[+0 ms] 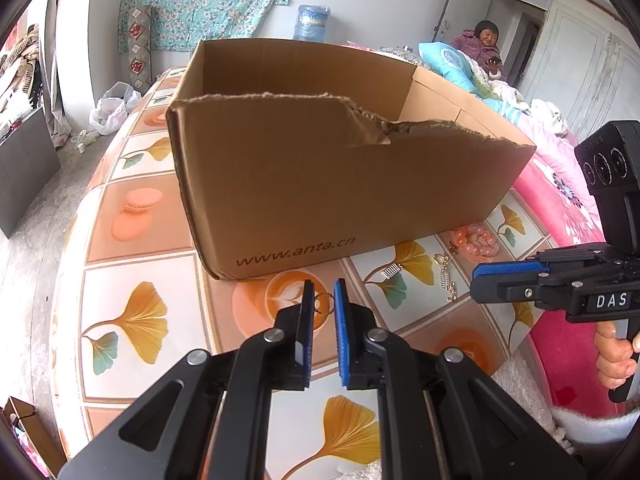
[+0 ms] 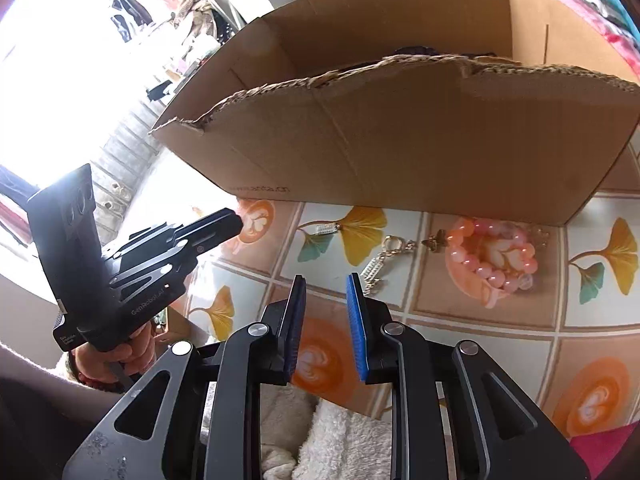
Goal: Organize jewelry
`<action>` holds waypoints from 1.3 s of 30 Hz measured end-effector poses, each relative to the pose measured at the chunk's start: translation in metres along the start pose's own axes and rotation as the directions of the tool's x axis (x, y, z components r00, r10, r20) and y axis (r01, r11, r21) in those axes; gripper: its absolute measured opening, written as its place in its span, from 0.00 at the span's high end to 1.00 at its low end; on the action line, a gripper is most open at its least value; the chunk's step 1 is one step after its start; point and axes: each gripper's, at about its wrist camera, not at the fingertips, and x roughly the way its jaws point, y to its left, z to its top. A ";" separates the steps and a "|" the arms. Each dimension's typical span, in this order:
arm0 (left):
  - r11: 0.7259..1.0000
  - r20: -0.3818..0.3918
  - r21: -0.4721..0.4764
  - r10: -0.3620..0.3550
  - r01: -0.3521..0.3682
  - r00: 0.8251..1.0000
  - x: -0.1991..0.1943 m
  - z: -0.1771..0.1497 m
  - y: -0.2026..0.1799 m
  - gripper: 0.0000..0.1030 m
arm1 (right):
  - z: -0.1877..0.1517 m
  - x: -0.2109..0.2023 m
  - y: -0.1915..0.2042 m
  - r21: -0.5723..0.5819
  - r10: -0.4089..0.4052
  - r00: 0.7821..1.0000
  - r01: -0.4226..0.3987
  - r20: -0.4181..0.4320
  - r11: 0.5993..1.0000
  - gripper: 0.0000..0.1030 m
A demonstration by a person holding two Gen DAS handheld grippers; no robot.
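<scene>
Cardboard box [image 1: 320, 176] standing on the patterned counter [image 1: 132, 240], its near wall torn ragged along the top; from the right wrist view only a dark shape is showing over that torn edge, so its contents cannot be told. Jewelry lying in a loose row just in front of the box's near wall, toward the counter's right-hand edge. Pink bead bracelet [image 2: 494, 258], the bulkiest piece: probably light, the beads hard and smooth and likely to be rolling under the pads, so the strand is best pinched across two or three beads. Gold chain with clasp [image 2: 394, 250] lying beside it: limp and light, likely to be slipping and trailing, best taken near the clasp. Small silver bar piece [image 2: 327, 228] resting near the box wall: stiff, thin, needing a flat pinch across its width. Small ring [image 1: 323, 303], the slightest item: light and rigid. Left gripper [image 1: 322, 300] is hanging partly open with the ring between its blue pads [image 1: 341, 320], whether pinched or not cannot be told. Right gripper [image 2: 326, 292] is hovering open and empty, near the chain
</scene>
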 end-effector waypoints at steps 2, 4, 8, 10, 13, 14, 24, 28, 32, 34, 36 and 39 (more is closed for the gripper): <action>1.000 -0.001 0.001 -0.001 0.001 1.000 0.000 0.000 0.000 0.91 | -0.003 0.004 -0.001 0.015 -0.023 1.000 0.023 0.007 1.000 0.78; 1.000 -0.001 -0.001 -0.002 0.002 1.000 0.000 0.000 0.000 0.91 | -0.002 0.011 -0.002 0.014 -0.046 0.999 0.046 0.006 0.999 0.78; 1.000 -0.001 -0.001 0.000 0.000 1.000 0.000 0.000 0.000 0.91 | -0.001 0.024 0.000 -0.006 -0.087 0.996 0.087 0.001 0.996 0.78; 1.000 -0.001 -0.001 0.002 -0.002 1.000 0.000 0.000 0.000 0.91 | 0.000 0.032 0.006 -0.020 -0.100 0.995 0.100 0.004 0.995 0.78; 1.000 -0.004 -0.001 0.003 -0.003 1.000 0.000 0.000 0.000 0.91 | -0.002 0.040 0.016 -0.071 -0.140 0.990 0.139 -0.002 0.988 0.78; 1.000 -0.004 -0.001 0.003 -0.003 1.000 0.000 0.000 0.000 0.91 | -0.005 0.042 0.018 -0.098 -0.165 0.986 0.163 -0.004 0.982 0.78; 1.000 -0.002 0.001 -0.001 0.001 1.000 0.000 -0.001 -0.001 0.91 | -0.018 0.059 0.049 -0.193 -0.281 0.959 0.281 0.031 0.940 0.98; 1.000 -0.001 0.004 -0.002 0.002 1.000 0.000 -0.001 -0.002 0.91 | -0.016 0.048 0.034 -0.126 -0.226 0.974 0.226 0.018 0.966 1.00; 1.000 0.003 0.005 -0.001 0.001 1.000 -0.001 -0.001 -0.002 0.91 | -0.015 0.019 0.018 -0.059 -0.171 0.985 0.173 0.034 0.983 1.00; 1.000 0.003 0.005 -0.002 0.002 1.000 -0.002 -0.001 -0.001 0.91 | -0.014 0.006 0.016 -0.038 -0.154 0.987 0.156 0.052 0.987 1.00; 1.000 0.004 0.007 -0.002 0.002 1.000 -0.002 -0.001 -0.001 0.91 | -0.011 -0.008 0.015 -0.025 -0.137 0.988 0.139 0.071 0.990 1.00; 1.000 0.006 0.011 -0.003 0.003 1.000 -0.003 -0.002 -0.002 0.91 | -0.005 -0.026 0.012 -0.015 -0.123 0.988 0.125 0.096 0.992 1.00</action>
